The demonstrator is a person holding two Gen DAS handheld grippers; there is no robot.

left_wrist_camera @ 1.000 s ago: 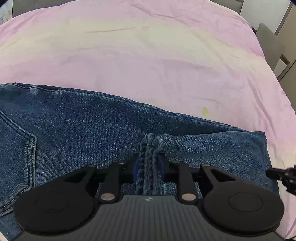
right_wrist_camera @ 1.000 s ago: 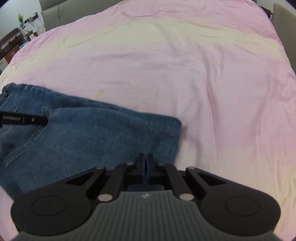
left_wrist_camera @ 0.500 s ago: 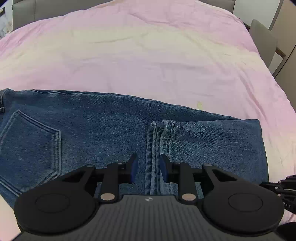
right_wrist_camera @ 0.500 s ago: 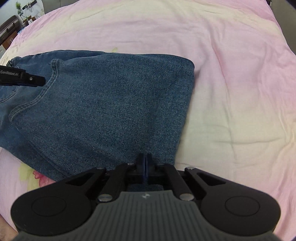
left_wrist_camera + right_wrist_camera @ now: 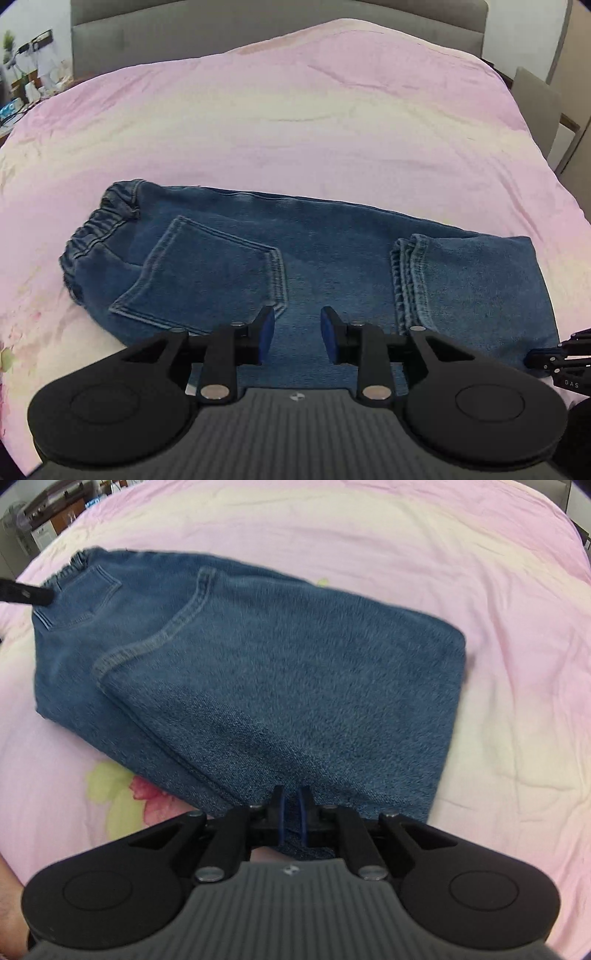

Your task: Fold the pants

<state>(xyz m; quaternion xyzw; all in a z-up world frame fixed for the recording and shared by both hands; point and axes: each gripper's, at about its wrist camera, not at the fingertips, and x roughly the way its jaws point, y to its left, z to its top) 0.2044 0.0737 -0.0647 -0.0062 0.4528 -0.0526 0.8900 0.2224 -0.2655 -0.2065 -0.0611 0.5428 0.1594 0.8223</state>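
Blue jeans lie folded on the pink bed sheet, elastic waistband at the left, back pocket facing up, leg hems laid across the right part. My left gripper is open and empty above the near edge of the jeans, beside the pocket. In the right wrist view the jeans fill the middle. My right gripper has its jaws slightly apart over the near edge of the folded jeans, with denim between them.
A grey headboard stands at the far end of the bed. A chair is at the right. Shelves with clutter stand at the far left. A flower print shows on the sheet near the jeans.
My left gripper let go of the leg hems, opened and pulled back to the left. My right gripper's jaws parted slightly at the fold edge and rose a little.
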